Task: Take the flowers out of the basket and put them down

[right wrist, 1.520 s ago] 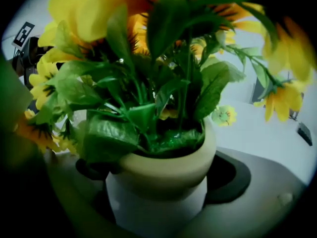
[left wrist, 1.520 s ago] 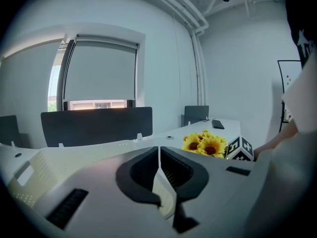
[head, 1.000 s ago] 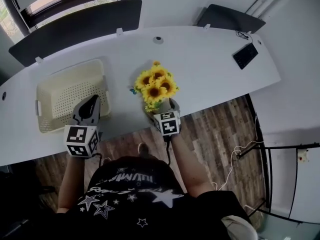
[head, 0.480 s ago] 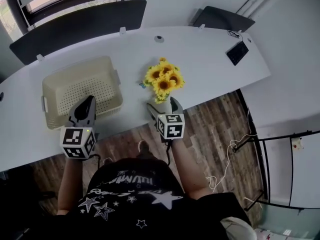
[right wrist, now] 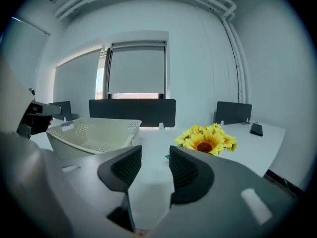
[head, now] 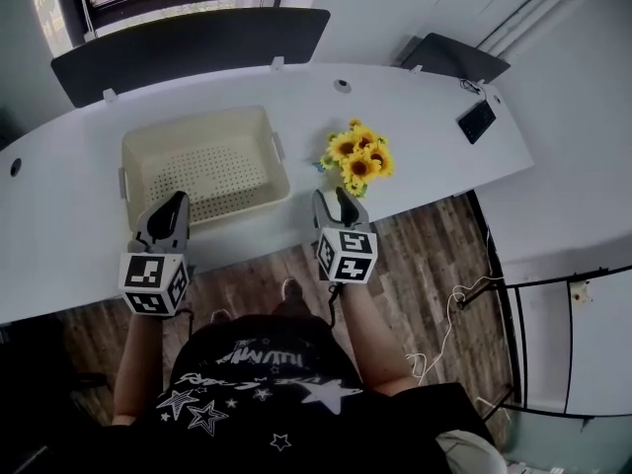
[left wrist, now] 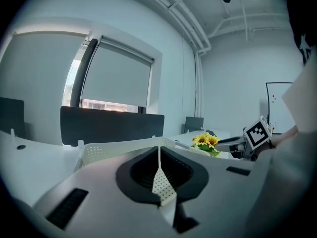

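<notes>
Jaws of the right gripper (head: 334,203) have just been closing and stand partly apart, empty. A second ago they were at the stems of the flowers (head: 359,158), which now lie clear ahead on the table (head: 425,117) beside the basket (head: 138,148). The left gripper (head: 175,201) has its jaws together, empty.

Matt perforated plastic basket (head: 212,176), smooth matt white desk (head: 415,117), brown wood-plank floor (head: 415,255)
</notes>
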The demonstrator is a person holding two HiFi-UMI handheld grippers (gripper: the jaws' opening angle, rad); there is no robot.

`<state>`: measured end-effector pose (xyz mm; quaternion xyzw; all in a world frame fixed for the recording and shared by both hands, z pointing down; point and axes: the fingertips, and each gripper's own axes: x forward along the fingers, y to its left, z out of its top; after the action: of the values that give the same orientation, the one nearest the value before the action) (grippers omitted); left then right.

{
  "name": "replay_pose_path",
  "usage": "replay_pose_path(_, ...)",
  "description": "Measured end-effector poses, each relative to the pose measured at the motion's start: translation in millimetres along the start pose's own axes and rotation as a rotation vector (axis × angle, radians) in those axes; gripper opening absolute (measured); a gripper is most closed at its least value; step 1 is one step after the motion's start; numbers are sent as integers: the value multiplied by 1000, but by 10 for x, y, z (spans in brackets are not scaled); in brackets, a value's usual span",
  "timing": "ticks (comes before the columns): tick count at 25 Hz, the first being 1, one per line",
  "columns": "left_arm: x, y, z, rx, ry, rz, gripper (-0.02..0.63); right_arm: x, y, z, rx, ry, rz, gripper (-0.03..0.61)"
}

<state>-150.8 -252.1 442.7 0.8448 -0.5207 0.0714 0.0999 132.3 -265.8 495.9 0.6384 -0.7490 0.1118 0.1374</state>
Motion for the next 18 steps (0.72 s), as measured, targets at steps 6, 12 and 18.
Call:
replay_pose_path(6,-306,217,-34,-5,-17,-31,20,-230,337,396,14,-148,-74,3)
replay_pose_path(12,-451,386,-163,-27,-5,-21,20,-327,734,614,-16,-201,6,2)
replay_pose_path(18,-551,406,-167,-56,-14,27,20,-317,1067,677,-96,-203,116,2)
